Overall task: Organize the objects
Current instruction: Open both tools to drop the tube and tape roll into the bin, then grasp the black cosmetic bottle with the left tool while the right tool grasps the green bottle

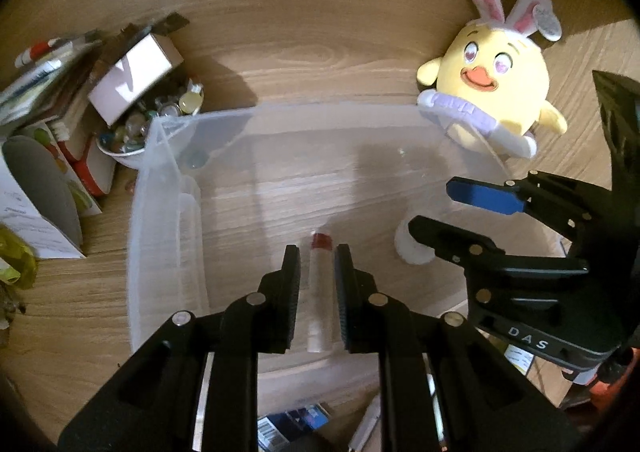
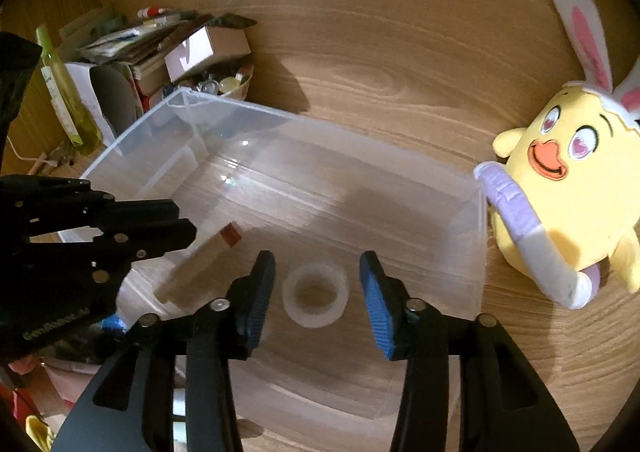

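A clear plastic bin [image 1: 320, 107] [image 2: 340, 134] stands on the wooden table. Inside it lies a white tube with a red cap [image 1: 320, 292] [image 2: 200, 264]. My left gripper [image 1: 318, 252] [image 2: 186, 220] straddles the tube, with a narrow gap showing on each side of it, so the jaws are open. A white tape roll [image 2: 315, 292] [image 1: 414, 252] rests flat on the bin's floor. My right gripper [image 2: 317, 258] [image 1: 432, 206], with blue pads, stands open around the roll without touching it. A yellow plush chick with bunny ears [image 1: 492, 84] [image 2: 568, 204] leans against the bin's right wall.
At the bin's far left corner sits a pile: a white box [image 1: 132, 76], books, papers and a bowl of glass marbles [image 1: 132, 132]. A green bottle [image 2: 64, 100] stands further left. Small packets [image 1: 296, 420] lie at the near edge.
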Available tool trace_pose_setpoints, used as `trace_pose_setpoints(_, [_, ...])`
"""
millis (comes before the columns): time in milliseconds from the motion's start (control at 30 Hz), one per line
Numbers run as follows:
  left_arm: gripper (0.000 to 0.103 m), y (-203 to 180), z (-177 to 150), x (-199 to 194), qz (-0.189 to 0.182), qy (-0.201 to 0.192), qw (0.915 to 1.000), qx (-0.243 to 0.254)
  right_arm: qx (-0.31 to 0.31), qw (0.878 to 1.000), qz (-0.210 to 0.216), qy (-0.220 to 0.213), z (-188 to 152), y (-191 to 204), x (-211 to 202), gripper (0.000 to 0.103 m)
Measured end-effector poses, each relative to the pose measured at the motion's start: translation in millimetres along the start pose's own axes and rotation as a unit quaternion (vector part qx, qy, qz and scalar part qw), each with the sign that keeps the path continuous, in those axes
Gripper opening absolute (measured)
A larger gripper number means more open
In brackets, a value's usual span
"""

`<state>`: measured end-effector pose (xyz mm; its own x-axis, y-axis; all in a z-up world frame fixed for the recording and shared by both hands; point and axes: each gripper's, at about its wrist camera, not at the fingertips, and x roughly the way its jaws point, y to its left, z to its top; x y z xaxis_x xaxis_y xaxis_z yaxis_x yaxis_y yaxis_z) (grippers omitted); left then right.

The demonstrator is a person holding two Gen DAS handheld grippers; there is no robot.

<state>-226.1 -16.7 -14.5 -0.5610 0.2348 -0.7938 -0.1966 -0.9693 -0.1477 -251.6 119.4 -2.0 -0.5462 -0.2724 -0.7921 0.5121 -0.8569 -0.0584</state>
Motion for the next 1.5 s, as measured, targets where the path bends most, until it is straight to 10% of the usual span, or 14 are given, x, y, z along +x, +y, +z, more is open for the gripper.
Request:
trace_pose_setpoints(467, [0.089,7,-15,-92,0.025,-0.105,0.994,-0.014,0.023,0.993,-0.011,-0.115,-15,-2,-94,0.078])
trace_pose_setpoints(833, [0.097,10,-73,-125,0.051,-0.123,0.9911,-0.005,0.03,0.99,0.003,-0.135,-68,11,-127,0.085])
trace_pose_setpoints(1500, [0.086,43,-135,-66,0.031,-0.017,0.9992,-0.019,0.086,0.995,0.026,-0.046,-145,15,-82,0.085])
